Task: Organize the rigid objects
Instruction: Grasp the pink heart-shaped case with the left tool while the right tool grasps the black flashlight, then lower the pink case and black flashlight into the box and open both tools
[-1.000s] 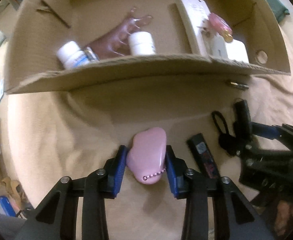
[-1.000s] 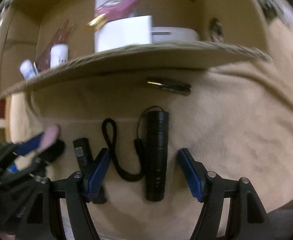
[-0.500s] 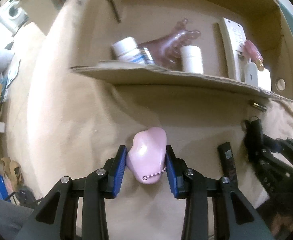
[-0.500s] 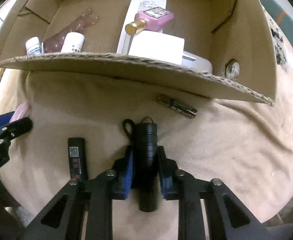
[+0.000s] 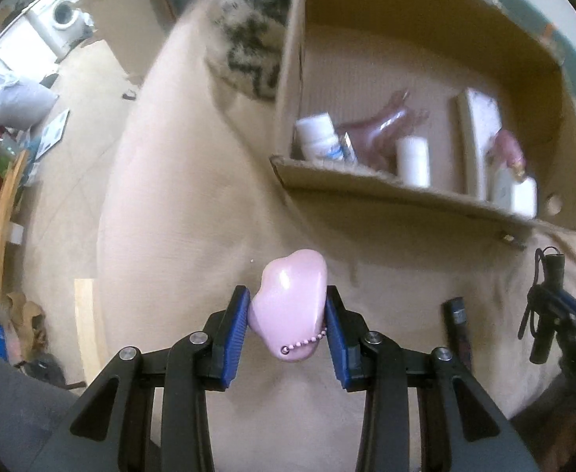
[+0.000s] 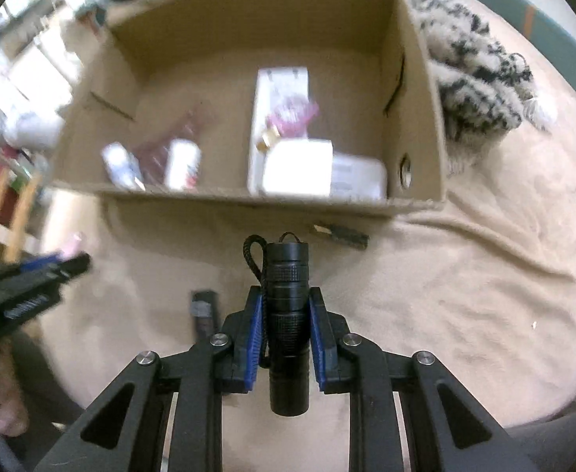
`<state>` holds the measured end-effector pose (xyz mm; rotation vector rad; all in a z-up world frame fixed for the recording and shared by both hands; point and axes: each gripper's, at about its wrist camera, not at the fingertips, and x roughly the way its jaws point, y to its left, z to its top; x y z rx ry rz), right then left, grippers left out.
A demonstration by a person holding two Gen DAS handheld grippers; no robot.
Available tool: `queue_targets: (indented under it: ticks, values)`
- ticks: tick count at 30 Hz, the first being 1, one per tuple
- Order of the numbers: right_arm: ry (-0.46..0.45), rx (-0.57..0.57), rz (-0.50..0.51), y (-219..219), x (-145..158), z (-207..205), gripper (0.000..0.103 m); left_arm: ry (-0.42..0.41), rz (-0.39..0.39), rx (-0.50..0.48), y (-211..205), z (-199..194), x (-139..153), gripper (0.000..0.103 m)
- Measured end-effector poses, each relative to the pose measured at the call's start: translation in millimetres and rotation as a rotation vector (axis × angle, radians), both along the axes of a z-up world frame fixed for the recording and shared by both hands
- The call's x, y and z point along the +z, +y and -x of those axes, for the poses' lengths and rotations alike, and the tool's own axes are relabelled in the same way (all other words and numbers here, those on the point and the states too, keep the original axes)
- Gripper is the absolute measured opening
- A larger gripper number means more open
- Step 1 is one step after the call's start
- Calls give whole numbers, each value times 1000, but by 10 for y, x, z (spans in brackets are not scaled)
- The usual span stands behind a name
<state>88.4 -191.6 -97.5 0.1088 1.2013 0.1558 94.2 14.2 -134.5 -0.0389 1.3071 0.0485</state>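
My left gripper (image 5: 287, 306) is shut on a pink heart-shaped case (image 5: 290, 303) with a small bead chain, held above the beige blanket. My right gripper (image 6: 286, 310) is shut on a black flashlight (image 6: 288, 314) whose wrist cord (image 6: 253, 259) loops beside it, lifted off the blanket. In the left wrist view the flashlight (image 5: 548, 295) and the right gripper show at the right edge. A cardboard box (image 6: 217, 196) lies ahead, holding white bottles (image 6: 183, 163), a white carton (image 6: 280, 118), a pink perfume bottle (image 6: 292, 118) and a reddish transparent piece (image 5: 382, 129).
A black stick-shaped device (image 6: 203, 310) and a small dark metallic tube (image 6: 343, 236) lie on the blanket (image 6: 465, 275) near the box's front wall. A black-and-white patterned throw (image 6: 480, 70) lies beside the box. Shelves, bags and a washing machine (image 5: 63, 15) stand off to the left.
My right gripper closed on the flashlight and lifted it off the blanket. My left gripper, still holding the pink case, rose and rolled, so the box now appears farther right.
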Motion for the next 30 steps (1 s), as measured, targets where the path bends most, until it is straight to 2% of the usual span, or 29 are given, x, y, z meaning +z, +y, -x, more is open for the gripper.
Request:
queue_targets:
  ticks: [4,11,14,17,22,30]
  values:
    - [-101,-17,-72,-58,308,141,23,-90,-5,3,2,76,256,34]
    - [-256,-52,-133,-263,445,266,23,-260,-23,39,19,13,636,34]
    - [-309,-75,-157,-348,515,247,23,-297,-18,51,38,3,743,34]
    - [-339,-85,-168,-404,595,207,23,-309,18,56,71,30,824,34]
    - [-364,-95,-190,-456,665,77,23,-318,30,59,90,-64,876,34]
    - [-376,-96,-268,-491,720,-241,23,-407,63,19,-4,-262,1136,34]
